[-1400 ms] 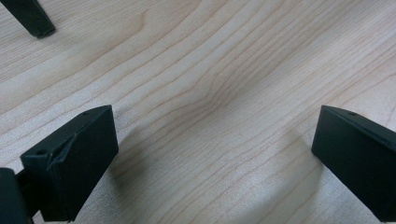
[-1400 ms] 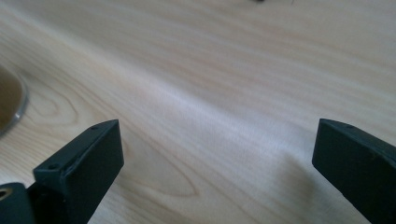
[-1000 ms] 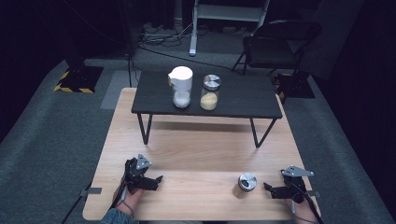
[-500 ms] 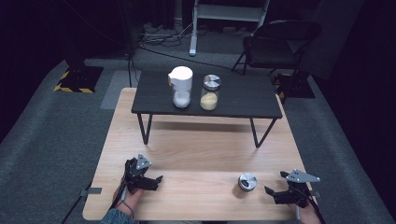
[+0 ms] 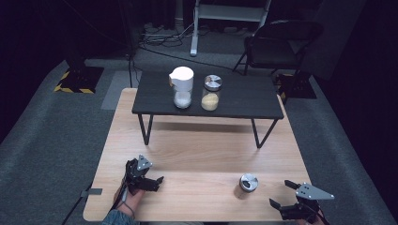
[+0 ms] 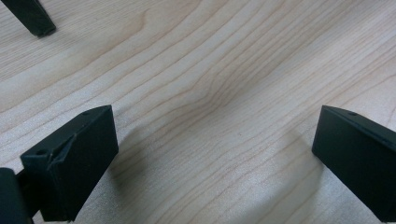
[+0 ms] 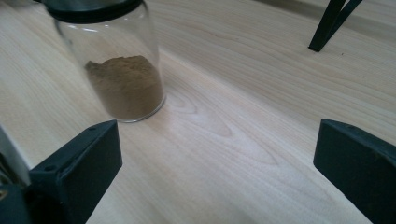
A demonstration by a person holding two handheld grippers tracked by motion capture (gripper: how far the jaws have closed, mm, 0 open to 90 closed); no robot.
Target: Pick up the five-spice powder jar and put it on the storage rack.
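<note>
A small jar of brown powder stands on the wooden table near its front edge, just left of the wide-open, empty right gripper, while the left gripper rests wide open far left.

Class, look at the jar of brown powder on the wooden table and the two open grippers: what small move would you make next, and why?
Probably swing the right gripper left toward the jar of brown powder. Its fingers stand wide apart with nothing between them, and the jar stands upright on the wooden table ahead and to their left, nearer this gripper than the left gripper, which is open over bare wood.
</note>
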